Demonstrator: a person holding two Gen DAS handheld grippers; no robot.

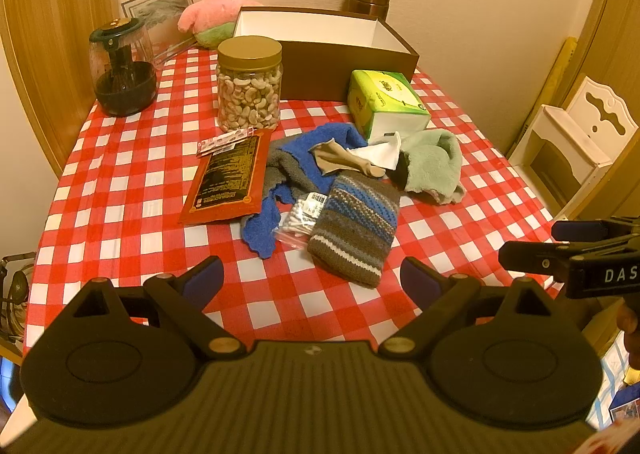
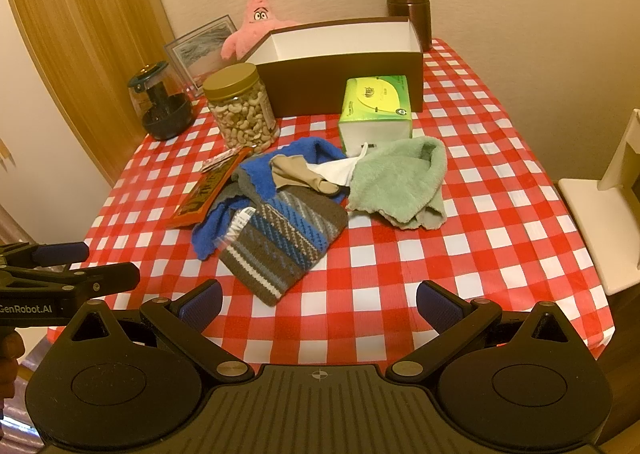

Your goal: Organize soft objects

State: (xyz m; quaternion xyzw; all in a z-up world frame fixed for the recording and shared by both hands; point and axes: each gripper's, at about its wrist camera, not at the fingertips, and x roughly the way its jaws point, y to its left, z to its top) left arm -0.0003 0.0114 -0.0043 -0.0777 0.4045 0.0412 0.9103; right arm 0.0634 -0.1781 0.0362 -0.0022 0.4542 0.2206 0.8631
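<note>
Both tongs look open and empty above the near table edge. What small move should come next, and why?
Probably ease the right tongs forward and down onto the striped knit hat. It is the nearest soft thing, lies on top of the pile, and both the right and left tongs are open and empty. The brown box behind stands open.

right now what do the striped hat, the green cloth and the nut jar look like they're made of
Striped hat: knitted yarn, probably wool or acrylic; ribbed stitches show.
Green cloth: fluffy microfibre or fleece by its matte, fuzzy nap.
Nut jar: clear, glossy plastic most likely, the nuts showing through, with a gold screw lid.
</note>
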